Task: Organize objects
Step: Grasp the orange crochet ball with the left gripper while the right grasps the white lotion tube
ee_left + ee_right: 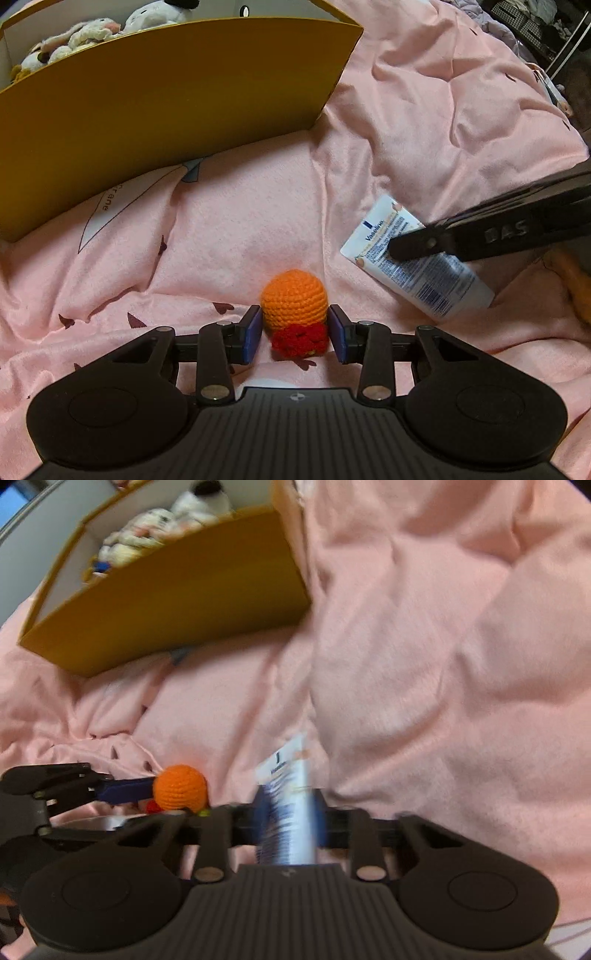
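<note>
An orange crochet toy with a red base (295,306) lies on the pink blanket between the blue pads of my left gripper (295,334). The pads stand just beside it, touching or nearly so. The toy also shows in the right wrist view (180,787). A white Vaseline tube (417,264) lies to its right. My right gripper (290,808) is closed around the tube (290,805), and one of its fingers (417,247) lies across the tube in the left wrist view. The right wrist view is blurred.
A yellow box (166,103) holding several plush toys (92,33) stands at the back left, also in the right wrist view (177,598). The rumpled pink blanket (443,110) covers everything, rising in folds on the right.
</note>
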Available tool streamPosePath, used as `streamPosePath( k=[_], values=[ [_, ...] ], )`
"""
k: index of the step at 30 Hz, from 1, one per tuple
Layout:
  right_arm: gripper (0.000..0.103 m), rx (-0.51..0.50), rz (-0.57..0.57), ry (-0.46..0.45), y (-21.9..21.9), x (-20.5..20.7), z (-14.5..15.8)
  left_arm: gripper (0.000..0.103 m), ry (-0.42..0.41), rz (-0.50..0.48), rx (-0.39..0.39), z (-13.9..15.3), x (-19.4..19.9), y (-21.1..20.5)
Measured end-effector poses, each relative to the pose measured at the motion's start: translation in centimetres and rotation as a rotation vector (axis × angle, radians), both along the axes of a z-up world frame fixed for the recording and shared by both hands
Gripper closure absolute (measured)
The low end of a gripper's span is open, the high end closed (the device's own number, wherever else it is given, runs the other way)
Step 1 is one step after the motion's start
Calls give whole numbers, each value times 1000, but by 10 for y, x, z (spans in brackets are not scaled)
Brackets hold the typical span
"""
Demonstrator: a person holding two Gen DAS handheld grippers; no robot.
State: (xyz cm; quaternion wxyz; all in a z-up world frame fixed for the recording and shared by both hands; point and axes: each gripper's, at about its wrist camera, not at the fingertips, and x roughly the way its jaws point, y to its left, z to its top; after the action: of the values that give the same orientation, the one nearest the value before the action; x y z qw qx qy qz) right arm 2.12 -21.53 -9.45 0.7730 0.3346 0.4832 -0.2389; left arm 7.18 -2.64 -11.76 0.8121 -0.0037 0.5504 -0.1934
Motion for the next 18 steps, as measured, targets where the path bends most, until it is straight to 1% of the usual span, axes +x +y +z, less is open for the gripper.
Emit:
streamPosePath(
  k=[3,8,10,12,15,18],
  values=[
    [85,-22,15,-37,4,0,18,59,6,1,-6,-1,-1,1],
    [86,-116,29,-127,7,-1,60,59,5,-1,-3,0,-3,2],
    [86,-137,50,-134,8,-1,66,59,5,-2,-3,0,-3,2],
    [87,-118,62,-97,9,1,59,59,6,-4,-2,0,-4,2],
    [87,-68,45,-29,8,-1,35,59,35,-6,-2,-4,-4,2],
    [87,-4,7,-15,5,-5,14,62,50,-11,5,-8,-6,0]
  ],
)
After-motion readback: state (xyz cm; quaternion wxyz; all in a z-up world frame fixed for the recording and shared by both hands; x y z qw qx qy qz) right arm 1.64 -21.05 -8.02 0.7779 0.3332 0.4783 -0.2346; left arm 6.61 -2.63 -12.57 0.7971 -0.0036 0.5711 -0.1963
